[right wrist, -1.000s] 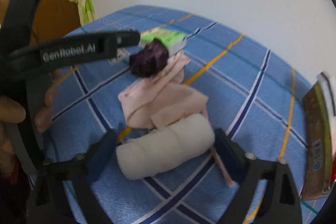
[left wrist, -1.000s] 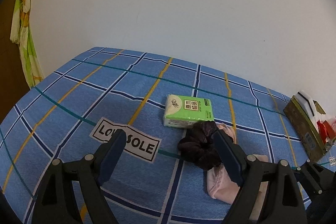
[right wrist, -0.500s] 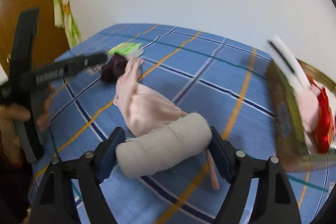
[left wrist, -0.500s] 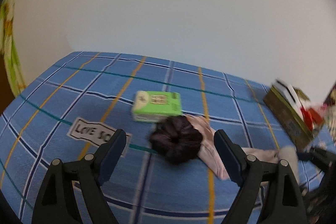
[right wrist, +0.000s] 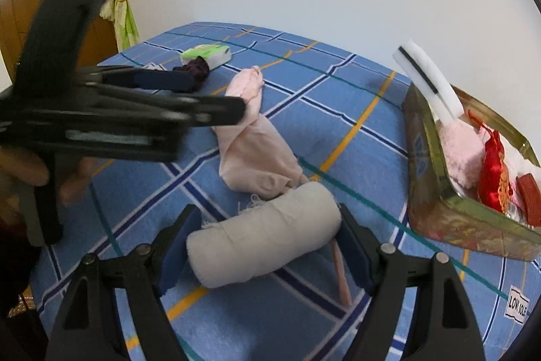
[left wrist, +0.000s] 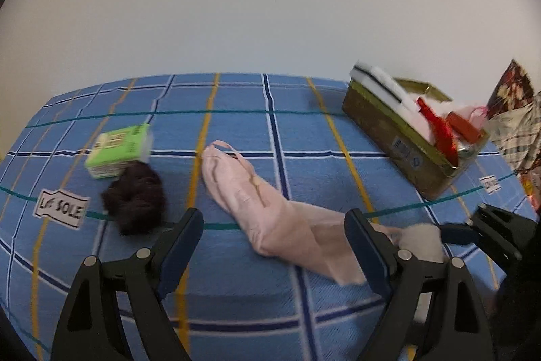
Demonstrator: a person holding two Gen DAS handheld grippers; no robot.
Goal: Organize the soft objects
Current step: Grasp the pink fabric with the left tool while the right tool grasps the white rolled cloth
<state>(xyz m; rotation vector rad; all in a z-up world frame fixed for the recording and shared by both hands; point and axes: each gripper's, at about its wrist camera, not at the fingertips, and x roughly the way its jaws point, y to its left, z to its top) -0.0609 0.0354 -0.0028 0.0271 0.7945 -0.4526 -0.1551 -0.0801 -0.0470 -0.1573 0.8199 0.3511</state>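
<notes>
My right gripper [right wrist: 265, 225] is shut on a grey-white cloth roll [right wrist: 263, 242], gripped end to end and held just above the blue checked bedspread [right wrist: 338, 110]. A pink stocking-like cloth [left wrist: 257, 198] lies stretched across the bedspread, and my left gripper [left wrist: 274, 219] hovers open over its lower half with nothing in its jaws. To the left lie a dark purple scrunchie [left wrist: 135, 198] and, touching it, a green tissue pack [left wrist: 118, 148]. The roll [left wrist: 422, 239] also shows at the right of the left wrist view.
An open gold tin box [right wrist: 449, 219] at the right holds a white sponge, pink fluffy cloth and red items. A white wall runs behind the bed. Patterned fabric [left wrist: 517, 124] sits at the far right, a wooden door and hanging cloth [right wrist: 121, 12] at the left.
The left gripper swung right, from over the scrunchie to over the pink cloth. The right gripper carried the roll to the right, closer to the tin box.
</notes>
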